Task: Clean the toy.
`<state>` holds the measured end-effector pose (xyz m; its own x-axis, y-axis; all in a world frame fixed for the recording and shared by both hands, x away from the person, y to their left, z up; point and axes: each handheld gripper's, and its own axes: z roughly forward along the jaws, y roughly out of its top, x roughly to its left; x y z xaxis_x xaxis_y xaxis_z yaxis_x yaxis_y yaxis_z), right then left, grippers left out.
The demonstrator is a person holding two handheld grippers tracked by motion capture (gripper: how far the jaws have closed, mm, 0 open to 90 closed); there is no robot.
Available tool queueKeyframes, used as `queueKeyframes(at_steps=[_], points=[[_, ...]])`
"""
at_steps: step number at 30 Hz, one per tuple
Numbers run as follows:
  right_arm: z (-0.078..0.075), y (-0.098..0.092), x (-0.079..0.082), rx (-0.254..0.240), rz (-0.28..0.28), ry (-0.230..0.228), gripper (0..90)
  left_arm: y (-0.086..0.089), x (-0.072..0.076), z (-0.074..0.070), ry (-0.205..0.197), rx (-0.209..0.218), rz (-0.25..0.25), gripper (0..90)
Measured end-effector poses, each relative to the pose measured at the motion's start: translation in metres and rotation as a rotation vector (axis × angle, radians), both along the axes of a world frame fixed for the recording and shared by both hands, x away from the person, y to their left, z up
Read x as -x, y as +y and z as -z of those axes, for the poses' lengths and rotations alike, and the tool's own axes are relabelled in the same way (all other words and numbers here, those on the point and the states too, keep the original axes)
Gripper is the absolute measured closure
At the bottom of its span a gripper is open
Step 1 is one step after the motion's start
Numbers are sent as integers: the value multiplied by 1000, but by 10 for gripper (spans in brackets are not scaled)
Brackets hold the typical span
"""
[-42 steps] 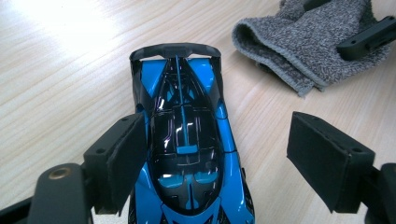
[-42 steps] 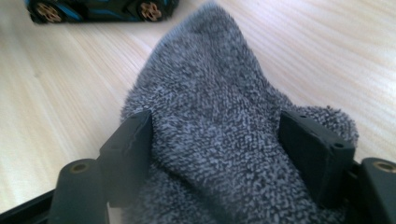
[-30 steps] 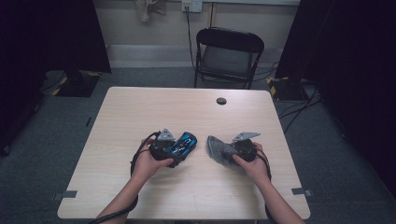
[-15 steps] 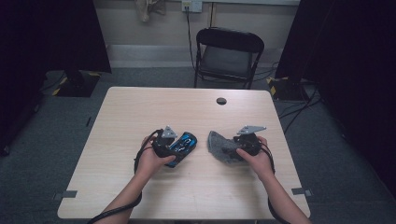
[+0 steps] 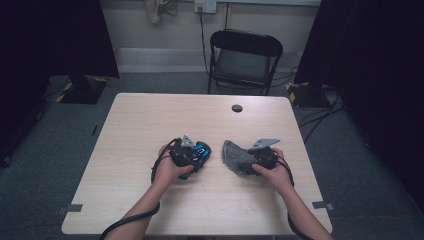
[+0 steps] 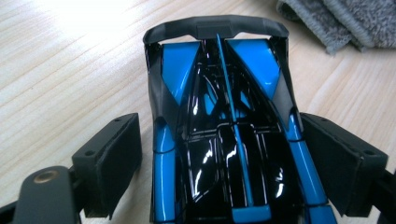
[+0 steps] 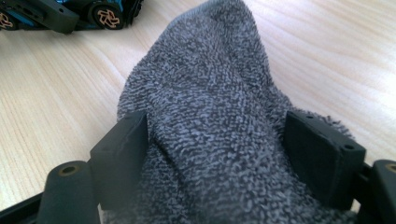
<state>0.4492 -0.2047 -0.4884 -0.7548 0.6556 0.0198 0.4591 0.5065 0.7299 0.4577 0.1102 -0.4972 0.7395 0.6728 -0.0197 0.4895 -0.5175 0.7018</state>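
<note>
A blue and black toy car point(image 5: 199, 151) stands on the light wooden table point(image 5: 150, 125). My left gripper point(image 5: 192, 159) straddles the car point(image 6: 224, 116) from behind. Its jaws have just been opening: the left pad stands a little off the car's side and the right pad lies against it. A grey terry cloth point(image 5: 235, 156) is bunched on the table to the right of the car. My right gripper point(image 5: 248, 163) has the cloth point(image 7: 210, 116) bulging between its pads, and its jaws have just been opening too. The car's wheels point(image 7: 105, 16) show beyond the cloth.
A small dark round grommet point(image 5: 237, 108) sits in the table near its far edge. A black folding chair point(image 5: 245, 57) stands behind the table. Dark curtains hang on both sides and cables lie on the floor at the right.
My left hand has slid slightly forward and right along the car. The right hand and the cloth have stayed where they were.
</note>
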Motion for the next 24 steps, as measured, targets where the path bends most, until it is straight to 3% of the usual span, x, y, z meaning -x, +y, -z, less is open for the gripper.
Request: queueKeyframes(at_steps=[9,12,14,24], points=[[9,-2,4,-39,32,-10,228,-2,3,0,-7,-1,-36,154],[10,-1,6,-38,41,-20,228,-2,5,0,-8,5,-42,182],[11,0,6,-39,45,-22,228,-4,7,-2,-14,-13,-40,250],[12,1,7,-36,60,-26,223,-4,9,-4,3,-15,-57,258]])
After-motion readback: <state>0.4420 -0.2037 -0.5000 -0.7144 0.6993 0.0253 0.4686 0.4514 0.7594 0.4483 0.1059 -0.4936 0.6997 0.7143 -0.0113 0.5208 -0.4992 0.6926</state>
